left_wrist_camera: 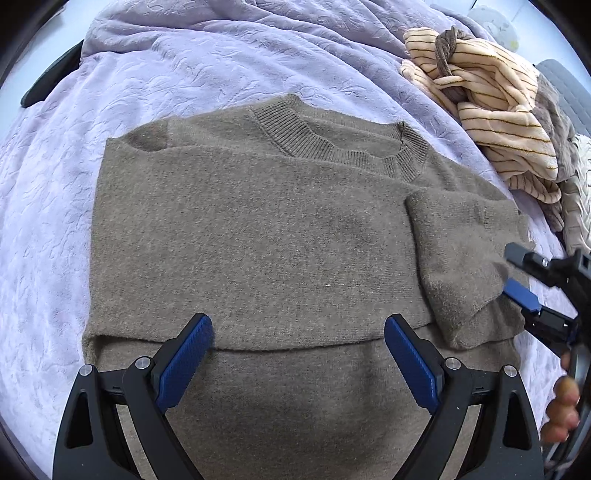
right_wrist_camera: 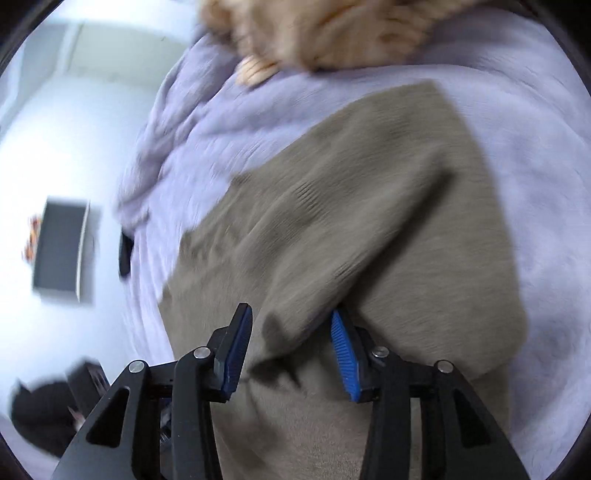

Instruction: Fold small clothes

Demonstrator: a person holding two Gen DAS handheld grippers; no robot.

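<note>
A taupe knit sweater (left_wrist_camera: 258, 229) lies flat on a lilac blanket (left_wrist_camera: 184, 74), collar (left_wrist_camera: 332, 144) at the far side, both sleeves folded in across the body. My left gripper (left_wrist_camera: 299, 332) is open and empty, hovering over the sweater's lower part. My right gripper (left_wrist_camera: 517, 273) comes in from the right, its jaws open around the edge of the folded right sleeve (left_wrist_camera: 458, 258). In the blurred right wrist view the right gripper (right_wrist_camera: 291, 328) is open with sweater cloth (right_wrist_camera: 351, 221) between its blue pads.
A heap of cream striped fleece clothes (left_wrist_camera: 491, 107) and other garments lies at the far right of the blanket, also blurred in the right wrist view (right_wrist_camera: 314, 33). A dark box (right_wrist_camera: 61, 251) stands on the floor beside the bed. The person's hand (left_wrist_camera: 561, 410) shows at the right edge.
</note>
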